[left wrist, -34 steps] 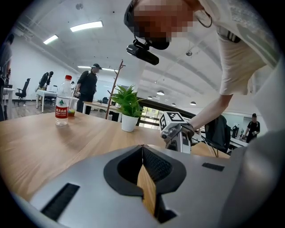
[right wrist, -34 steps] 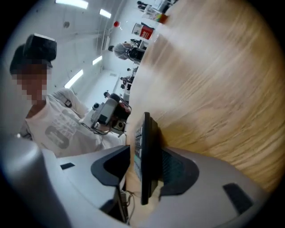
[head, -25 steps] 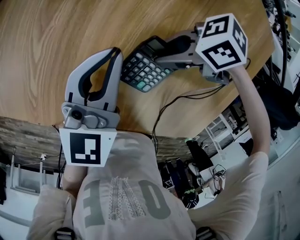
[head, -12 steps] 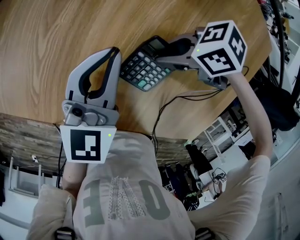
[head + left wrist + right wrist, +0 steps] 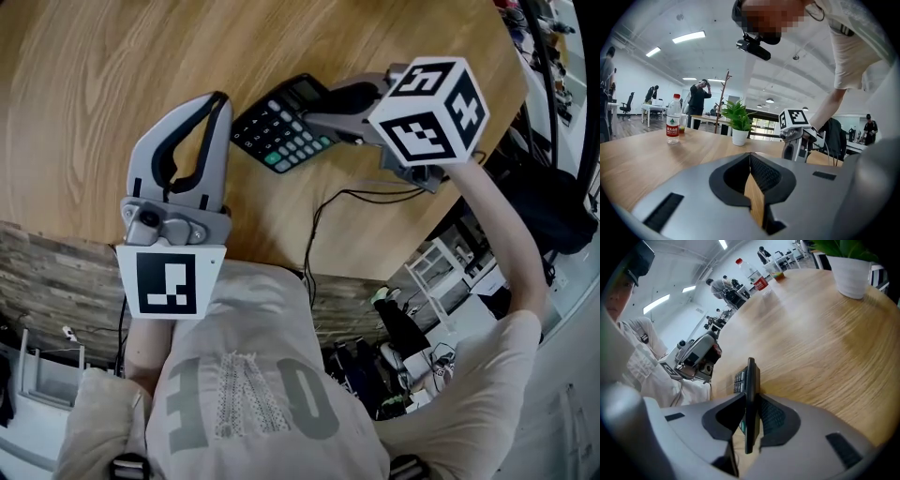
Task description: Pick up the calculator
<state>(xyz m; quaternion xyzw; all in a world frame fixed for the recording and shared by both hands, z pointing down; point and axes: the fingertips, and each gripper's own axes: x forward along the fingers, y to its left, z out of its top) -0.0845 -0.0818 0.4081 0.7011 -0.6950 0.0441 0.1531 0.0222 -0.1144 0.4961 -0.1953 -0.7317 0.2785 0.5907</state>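
Bright, even indoor light.
Lit by ceiling strip lights (image 5: 689, 36); bent hard by fisheye, dark at corners, soft up close.

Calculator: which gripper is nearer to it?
Right. The right gripper, its jaws having just closed further, clamps the calculator; the left gripper sits beside its keypad end, apart.

The person's shirt (image 5: 253, 375) bears large grey characters, seen from above: a round 0 can be made out on each side, the rest cannot. The water bottle (image 5: 672, 125) wears a red label whose white print is too small to read, as are the key marks on the calculator (image 5: 281, 129).
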